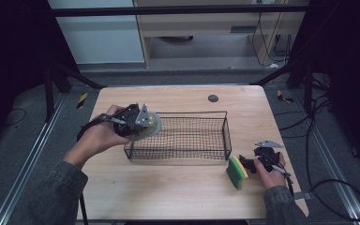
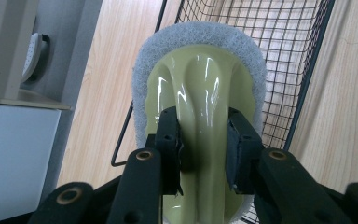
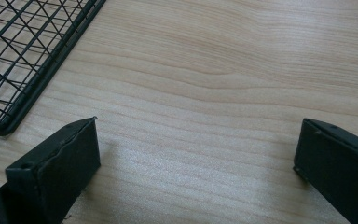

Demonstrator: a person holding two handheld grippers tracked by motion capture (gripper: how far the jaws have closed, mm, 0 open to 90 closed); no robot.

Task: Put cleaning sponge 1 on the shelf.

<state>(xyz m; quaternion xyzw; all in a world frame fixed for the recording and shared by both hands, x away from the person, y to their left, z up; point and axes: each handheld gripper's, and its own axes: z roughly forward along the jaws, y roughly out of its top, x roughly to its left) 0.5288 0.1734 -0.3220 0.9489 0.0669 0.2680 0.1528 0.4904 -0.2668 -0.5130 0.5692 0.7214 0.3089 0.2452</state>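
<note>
My left gripper [image 1: 143, 123] [image 2: 204, 126] is shut on a scrubber [image 1: 153, 125] [image 2: 200, 60] with a glossy yellow-green handle and a white fibre pad. It holds the scrubber at the left end of a black wire basket [image 1: 192, 114] [image 2: 289, 51], just above the rim. At the table's front right, my right gripper [image 1: 251, 164] [image 3: 198, 135] stands open over bare wood, its jaws wide apart. In the high view a green and yellow sponge [image 1: 236, 172] rests on the table right at that gripper's tips. A basket corner [image 3: 23, 56] lies ahead to its left.
The wooden table [image 1: 183, 187] has bare room in front of the basket and along the back, where a small dark disc [image 1: 213, 98] sits. Black frame posts and cables surround the table; cables lie on the floor to the right.
</note>
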